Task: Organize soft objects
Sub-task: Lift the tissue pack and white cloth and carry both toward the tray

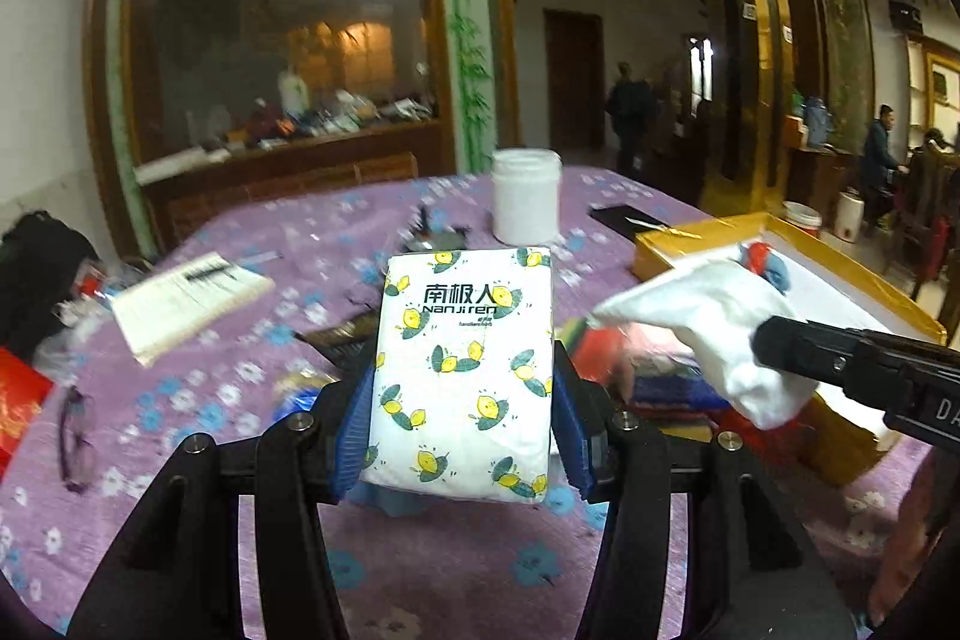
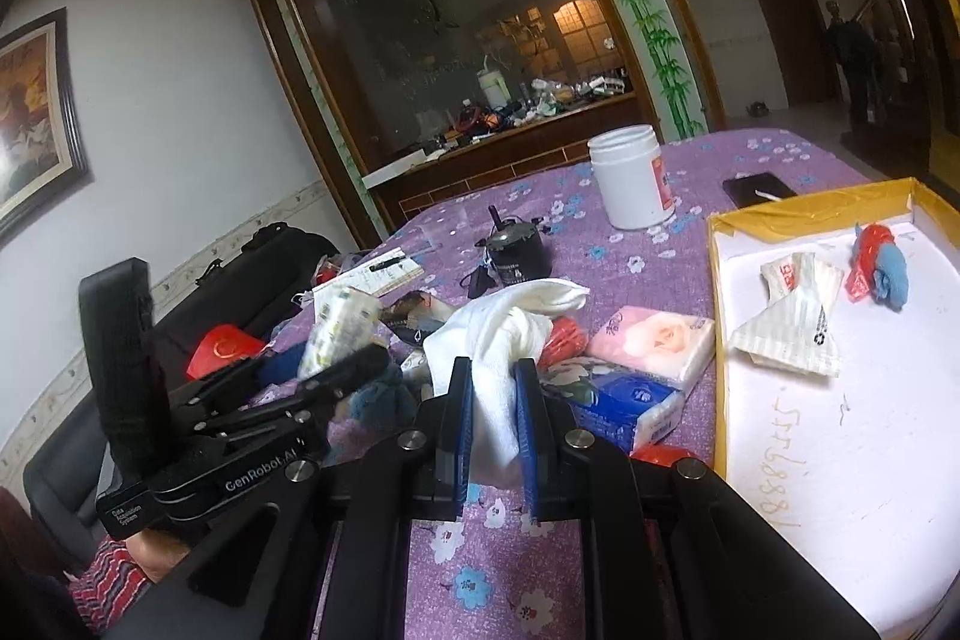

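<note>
Your left gripper (image 1: 462, 388) clamps a white soft tissue pack printed with yellow lemons (image 1: 465, 370): its blue-padded jaws press the pack's two long sides on the lower half, and the pack stands upright between them, its printed face toward the camera and its top end well past the jaw tips. The pack hangs above the purple flowered cloth of the surface (image 1: 252, 340), touching nothing else.

Your right gripper (image 2: 492, 400) has its jaws nearly closed on a white soft cloth, bunched like a sock (image 2: 510, 328). The cloth's narrow lower end is pinched between the two blue pads and runs down past them, while the bulkier upper part billows out above the tips and flops toward the right. In the left wrist view that cloth (image 1: 714, 316) sticks out beyond the black finger, in front of the box.

Under and just beyond the right jaws, near the surface's middle, lie a pink rose-printed tissue pack (image 2: 654, 340) and a blue tissue pack (image 2: 624, 400), touching one another. At the right edge of the surface sits a shallow open cardboard box with yellow walls and a white floor (image 2: 810, 460); in its far end are a red and blue soft bundle (image 2: 879, 265) and crumpled white wrappers (image 2: 792, 316). A white plastic jar (image 2: 630, 178) stands toward the far edge.
</note>
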